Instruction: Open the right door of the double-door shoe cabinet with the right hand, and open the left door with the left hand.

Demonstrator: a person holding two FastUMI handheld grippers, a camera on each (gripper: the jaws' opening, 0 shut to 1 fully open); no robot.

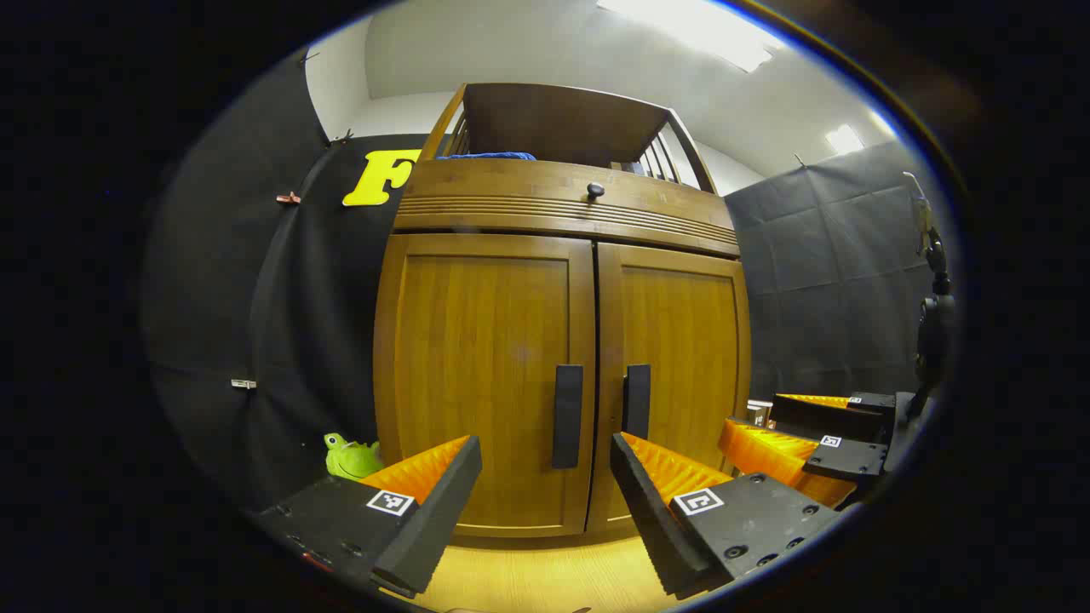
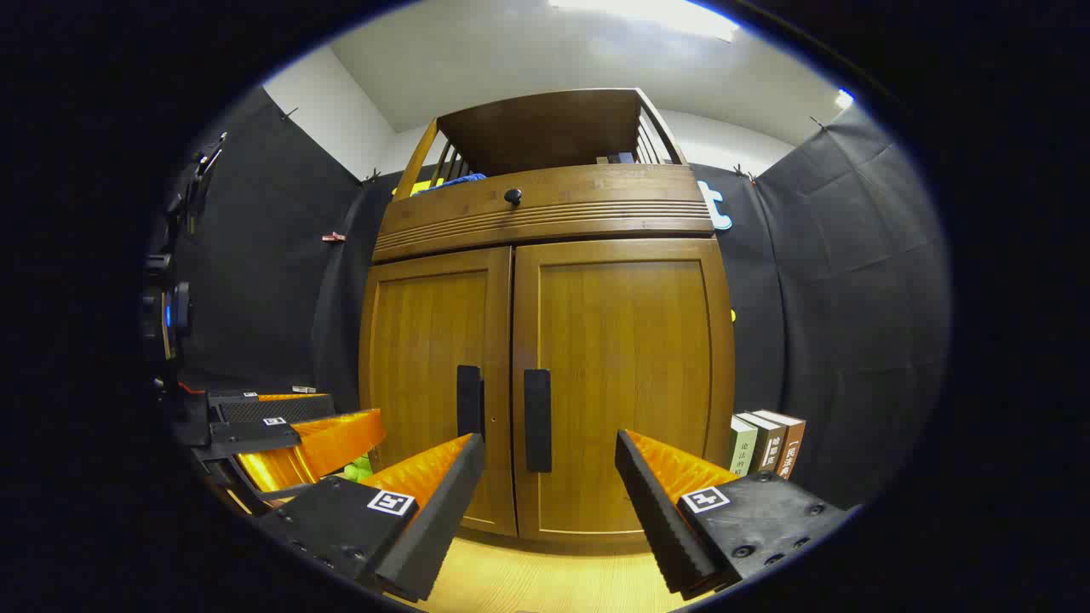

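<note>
progress: nothing opened, both steps left | shoe cabinet (image 2: 545, 375) stood ahead on the counter (image 2: 545, 579), left door (image 1: 485, 375) and right door (image 2: 626, 383) both closed | left gripper (image 1: 545, 502) fingers apart, short of left handle (image 1: 568, 417) | right gripper (image 2: 549, 502) fingers apart, short of right handle (image 2: 537, 420)

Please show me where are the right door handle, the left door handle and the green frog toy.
right door handle (image 2: 537, 420): right gripper view, middle of the bar.
left door handle (image 1: 567, 416): left gripper view, middle of the bar.
green frog toy (image 1: 351, 457): left gripper view, its body.
</note>
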